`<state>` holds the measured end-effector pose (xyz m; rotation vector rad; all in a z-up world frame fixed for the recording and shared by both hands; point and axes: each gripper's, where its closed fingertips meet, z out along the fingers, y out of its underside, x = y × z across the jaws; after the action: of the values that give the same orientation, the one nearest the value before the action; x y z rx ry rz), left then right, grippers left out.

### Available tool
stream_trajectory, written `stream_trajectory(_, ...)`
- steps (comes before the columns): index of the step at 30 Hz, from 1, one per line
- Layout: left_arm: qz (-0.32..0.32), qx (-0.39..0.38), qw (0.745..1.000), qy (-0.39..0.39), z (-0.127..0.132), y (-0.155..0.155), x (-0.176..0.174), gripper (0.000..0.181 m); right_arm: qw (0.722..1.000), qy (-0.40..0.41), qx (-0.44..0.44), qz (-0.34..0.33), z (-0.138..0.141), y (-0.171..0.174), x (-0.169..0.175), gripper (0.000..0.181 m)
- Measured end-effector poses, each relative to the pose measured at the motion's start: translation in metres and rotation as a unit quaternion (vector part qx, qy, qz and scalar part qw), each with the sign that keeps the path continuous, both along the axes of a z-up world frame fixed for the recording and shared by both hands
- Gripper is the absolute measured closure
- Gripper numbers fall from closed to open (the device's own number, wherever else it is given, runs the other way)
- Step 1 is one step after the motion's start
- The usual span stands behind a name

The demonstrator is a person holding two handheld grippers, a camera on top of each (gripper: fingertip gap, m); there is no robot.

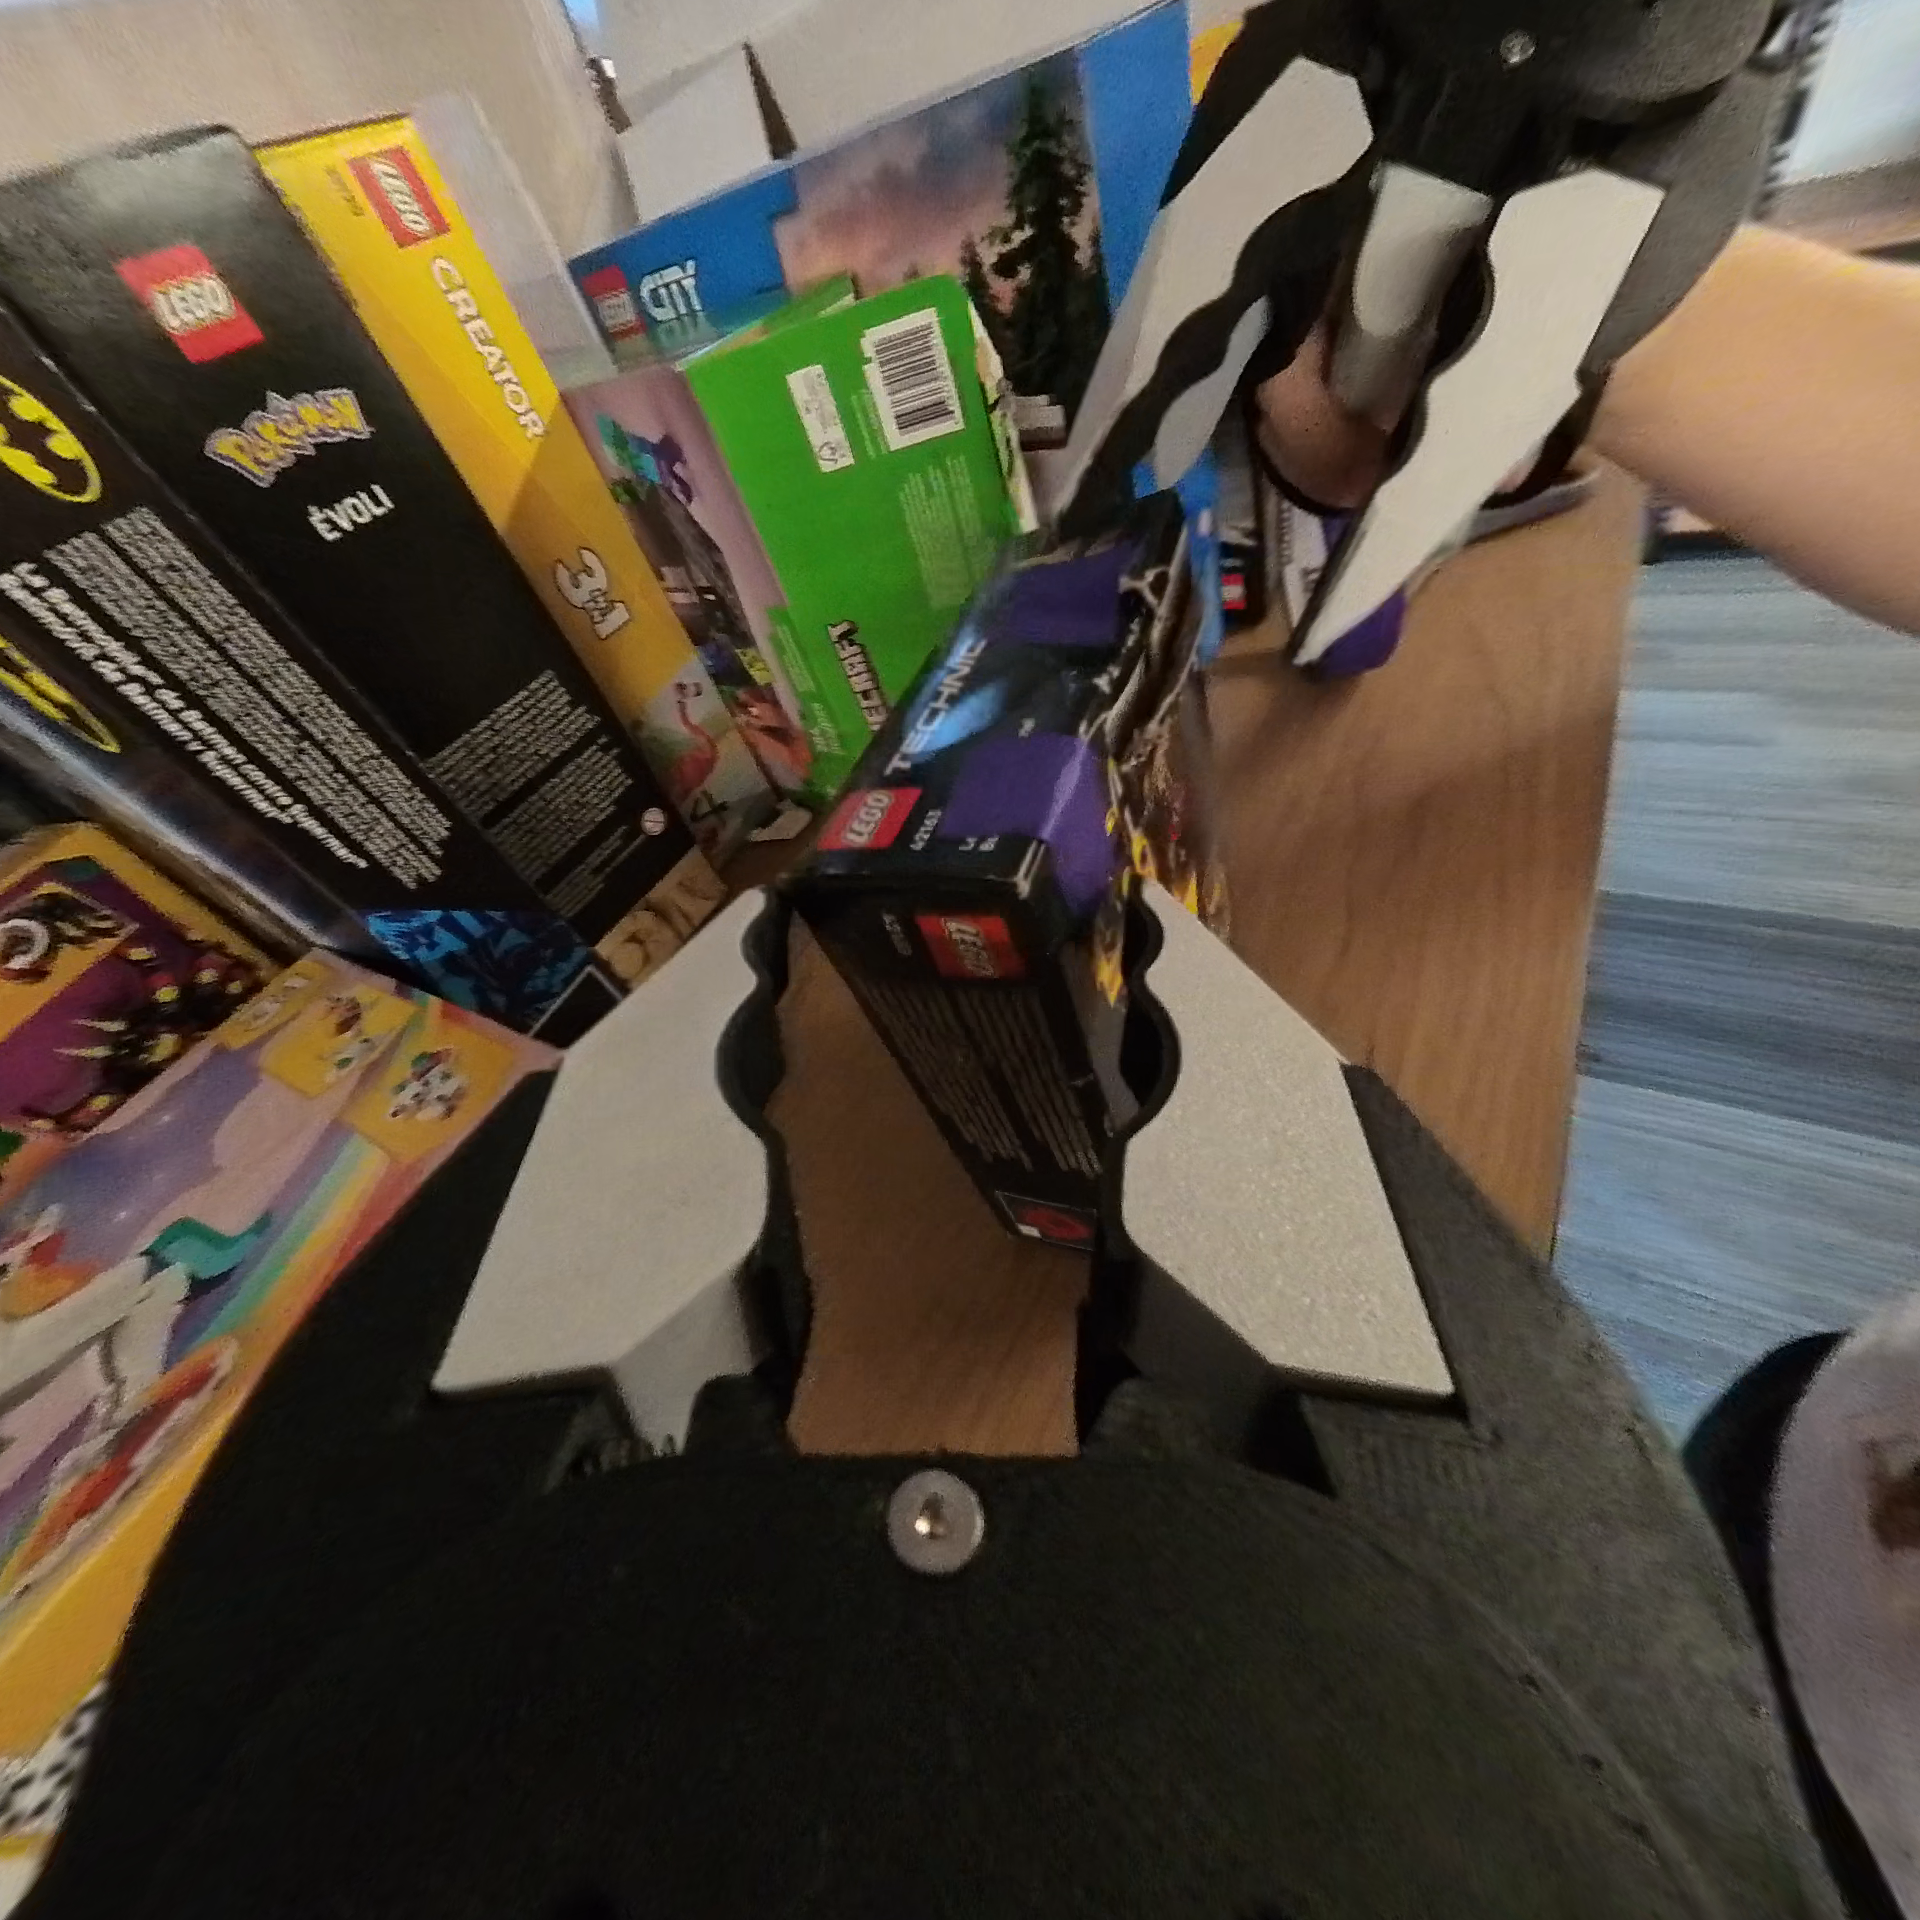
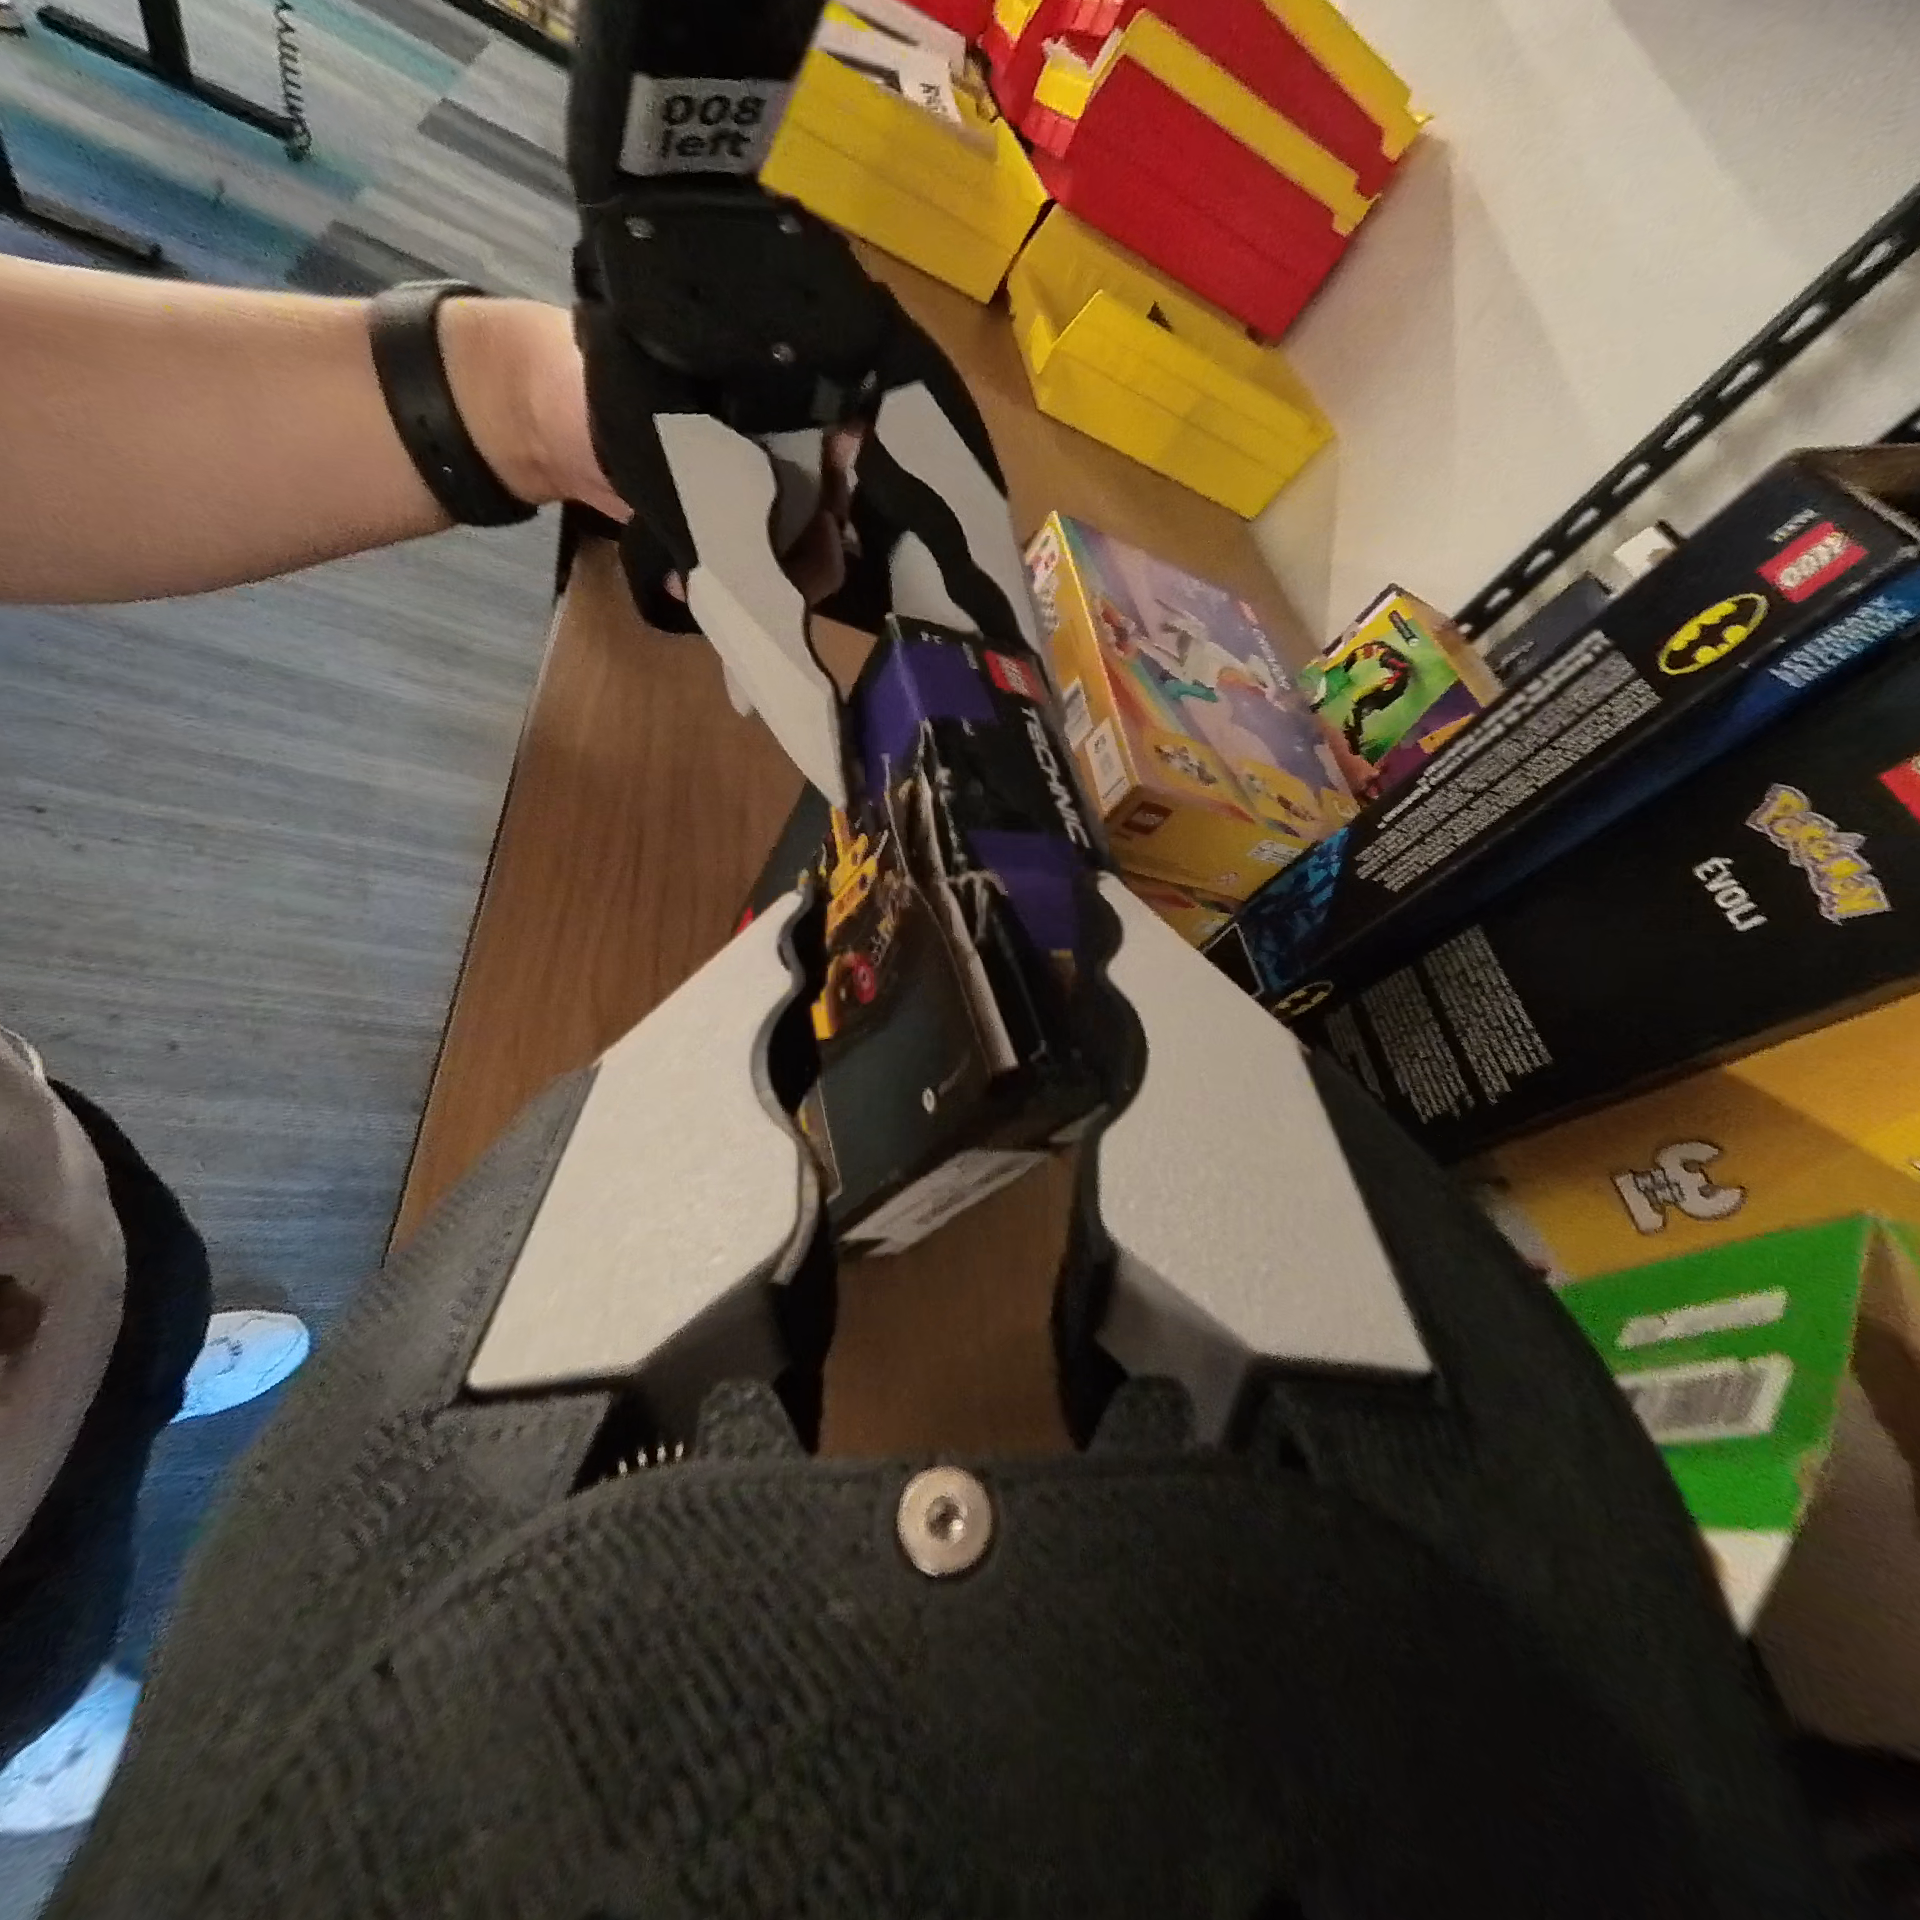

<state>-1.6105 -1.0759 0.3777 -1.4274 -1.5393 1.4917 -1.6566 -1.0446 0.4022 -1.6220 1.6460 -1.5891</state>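
Wooden table (image 1: 1403,883): row of large boxes stands at my left. Black boxes (image 1: 343,582): two. Yellow box (image 1: 540,499), green box (image 1: 883,499): one each. Small dark purple box (image 1: 997,831): one, raised over table, an end in each tool. My left gripper (image 1: 951,940) clenches near end; my right gripper (image 2: 951,945) clenches other. Box nowhere set down.
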Motion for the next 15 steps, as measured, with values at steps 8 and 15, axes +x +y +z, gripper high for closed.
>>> stream_trajectory(8,0.052,-0.023,0.998,0.03,0.011,0.012,0.013,0.119,0.999,-0.015,0.003,-0.035,-0.007,-0.012,-0.016,0.155)
stream_trajectory(15,0.072,-0.076,0.994,0.016,0.03,0.025,0.01,0.132,0.995,-0.072,-0.016,-0.061,-0.008,-0.004,-0.017,0.157)
